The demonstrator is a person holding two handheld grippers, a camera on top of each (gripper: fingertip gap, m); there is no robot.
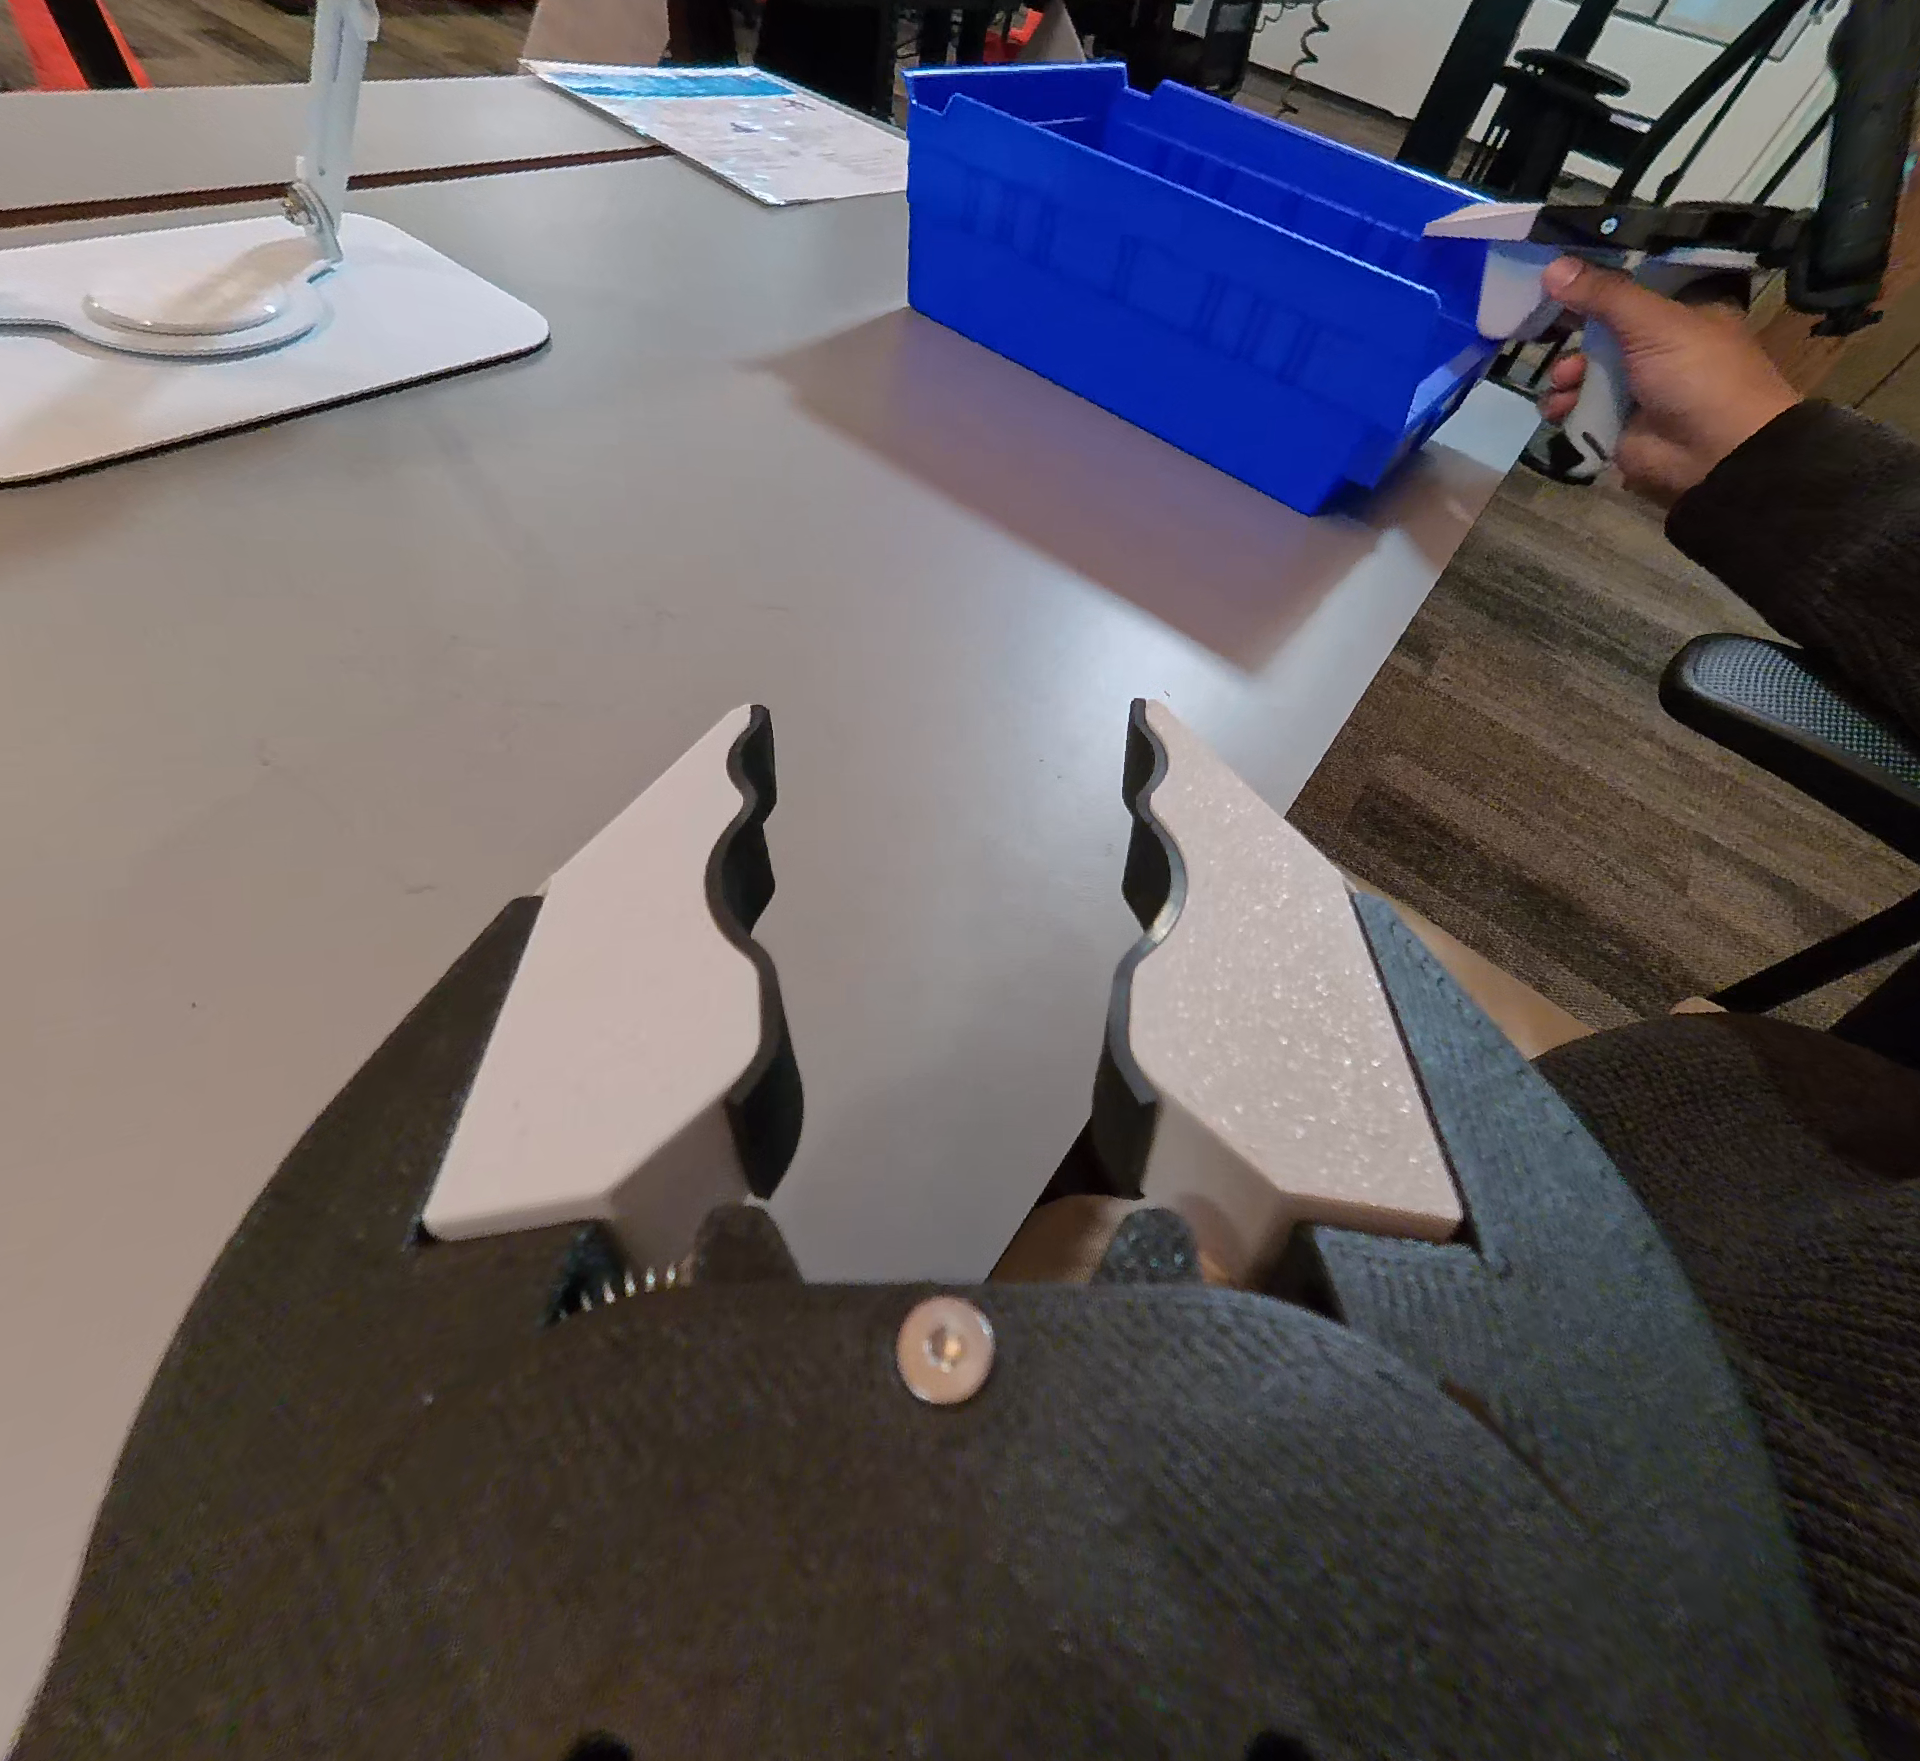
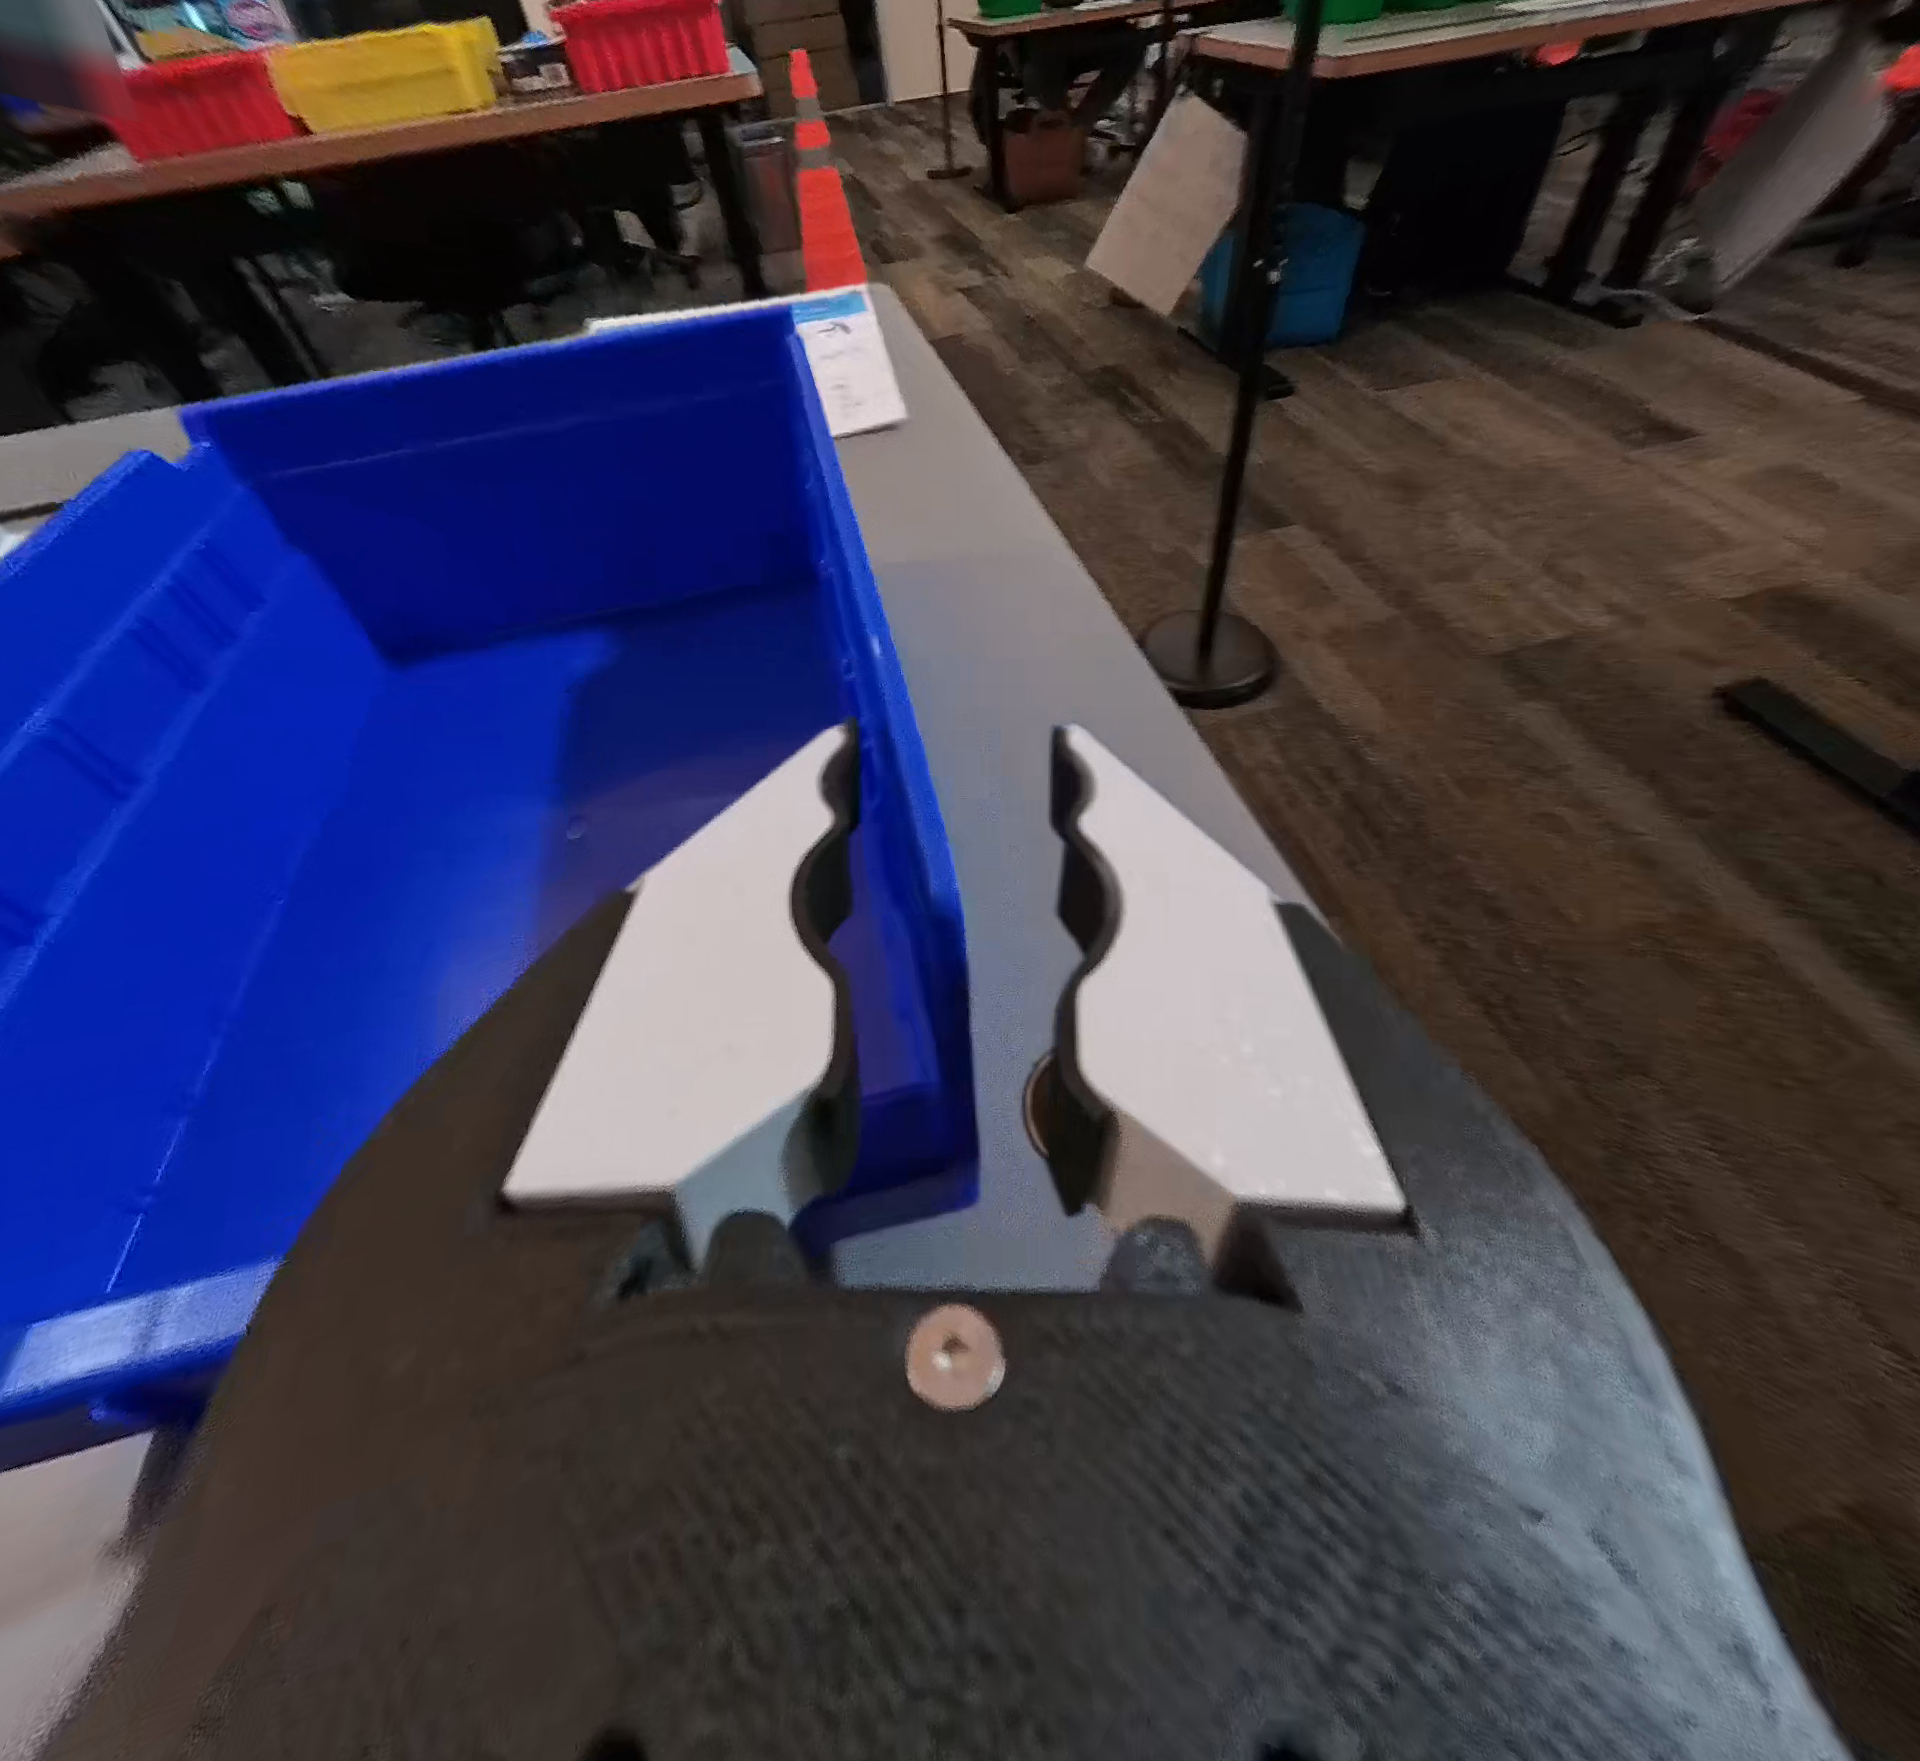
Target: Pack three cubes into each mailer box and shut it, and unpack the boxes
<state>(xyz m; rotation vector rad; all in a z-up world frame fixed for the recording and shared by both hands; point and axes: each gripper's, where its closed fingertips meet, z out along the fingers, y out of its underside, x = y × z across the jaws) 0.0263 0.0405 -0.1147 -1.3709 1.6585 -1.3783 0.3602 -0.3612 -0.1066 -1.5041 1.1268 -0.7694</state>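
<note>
- The left gripper (image 1: 951, 724) hung over the bare grey table (image 1: 623, 620), its jaws apart and empty.
- The right gripper (image 2: 956, 745) straddled the blue bin's (image 2: 416, 672) right wall, jaws apart, gripping nothing.
- No cubes or boxes showed.

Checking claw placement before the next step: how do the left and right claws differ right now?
The left claw hangs over bare grey table, well short of the blue bin; the right claw straddles the bin's side wall, one finger inside, the other outside. The left claw's gap looks wider than the right's. Both are open and hold nothing.
</note>
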